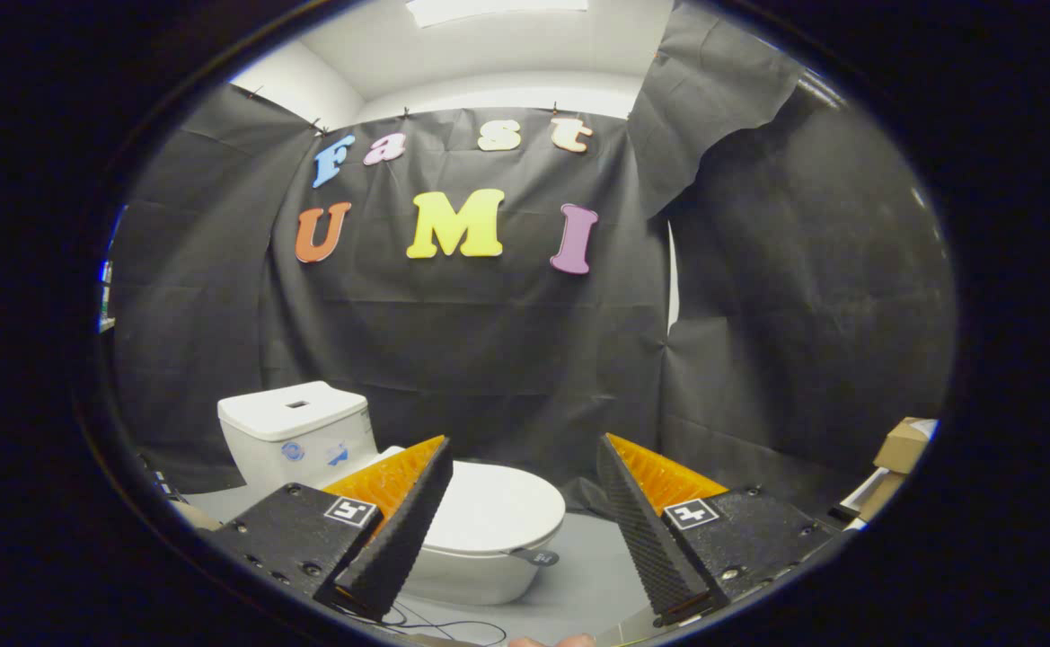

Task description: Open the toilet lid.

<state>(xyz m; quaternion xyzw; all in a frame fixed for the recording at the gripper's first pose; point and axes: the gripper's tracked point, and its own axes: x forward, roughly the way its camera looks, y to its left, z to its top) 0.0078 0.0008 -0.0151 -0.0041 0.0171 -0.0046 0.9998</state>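
Hand-held gripper [525,449] released, fingers spread wide, empty; toilet lid [498,512] shut, just beyond them, untouched

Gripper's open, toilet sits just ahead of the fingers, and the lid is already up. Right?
Not quite. The gripper view shows the lid down, lying flat over the bowl, not up. The rest holds: the gripper is open, fingers wide apart and touching nothing, and the toilet sits just ahead of them.
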